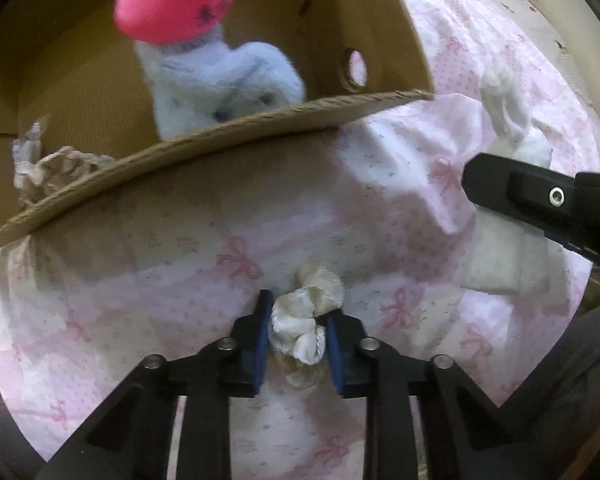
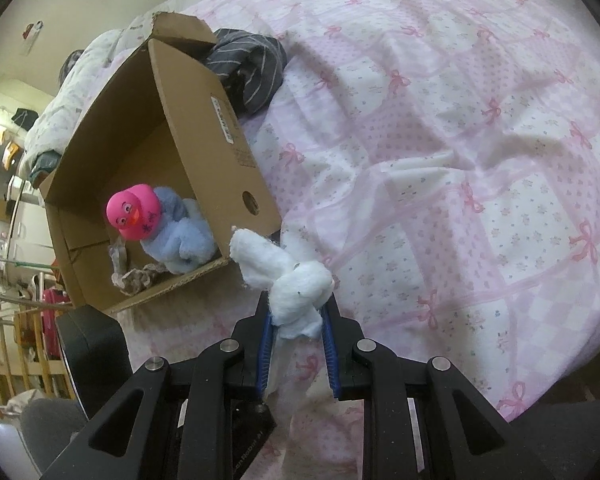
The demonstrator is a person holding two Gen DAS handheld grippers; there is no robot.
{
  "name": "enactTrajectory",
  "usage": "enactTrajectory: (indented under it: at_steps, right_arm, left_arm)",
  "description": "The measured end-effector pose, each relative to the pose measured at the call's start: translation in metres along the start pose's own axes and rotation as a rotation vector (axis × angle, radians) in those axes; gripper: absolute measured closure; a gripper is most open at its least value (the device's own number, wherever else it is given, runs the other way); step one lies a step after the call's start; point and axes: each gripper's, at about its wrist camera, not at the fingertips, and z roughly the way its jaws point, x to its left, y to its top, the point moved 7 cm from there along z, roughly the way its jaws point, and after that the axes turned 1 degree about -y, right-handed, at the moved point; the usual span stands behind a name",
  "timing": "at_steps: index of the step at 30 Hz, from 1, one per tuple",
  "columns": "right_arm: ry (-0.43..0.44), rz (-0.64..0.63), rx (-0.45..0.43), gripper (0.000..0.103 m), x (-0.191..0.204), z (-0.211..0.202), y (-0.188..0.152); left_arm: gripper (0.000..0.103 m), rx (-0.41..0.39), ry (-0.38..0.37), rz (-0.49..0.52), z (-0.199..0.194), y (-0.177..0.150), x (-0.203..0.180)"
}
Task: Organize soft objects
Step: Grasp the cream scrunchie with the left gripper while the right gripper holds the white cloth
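My left gripper (image 1: 299, 306) points down at the pink bedsheet (image 1: 148, 280), shut on a cream satin scrunchie (image 1: 300, 328) that lies bunched between its blue pads. My right gripper (image 2: 296, 316) is shut on a white fluffy knotted cloth (image 2: 284, 272), held just off the near corner of the cardboard box (image 2: 220, 120). In the left wrist view that cloth (image 1: 508, 116) hangs beyond a black right finger (image 1: 500, 188). Inside the box sit a pink rubber duck (image 2: 134, 210), a pale blue fluffy bundle (image 2: 180, 240) and a beige crocheted piece (image 2: 136, 278).
A dark striped garment (image 2: 248, 68) lies behind the box on the bed. The patterned bedsheet (image 2: 460, 160) spreads wide to the right. Shelves and a railing (image 2: 4, 320) stand beyond the bed's left edge. The box's near rim (image 1: 220, 136) rises just ahead of my left gripper.
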Motion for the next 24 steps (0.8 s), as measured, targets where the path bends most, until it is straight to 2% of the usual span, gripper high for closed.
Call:
enactTrajectory:
  at_steps: [11, 18, 24]
  right_arm:
    - [-0.014, -0.044, 0.027, 0.079, 0.007, 0.008, -0.004]
    - [-0.034, -0.155, 0.069, 0.079, 0.027, 0.017, -0.019]
    - [0.014, -0.257, 0.104, 0.079, 0.052, 0.022, -0.035]
  left_arm:
    - [0.089, -0.055, 0.027, -0.085, -0.032, -0.006, 0.06]
    - [0.089, -0.089, 0.042, -0.161, -0.054, -0.018, 0.103]
    - [0.089, -0.121, 0.066, -0.202, -0.072, -0.03, 0.141]
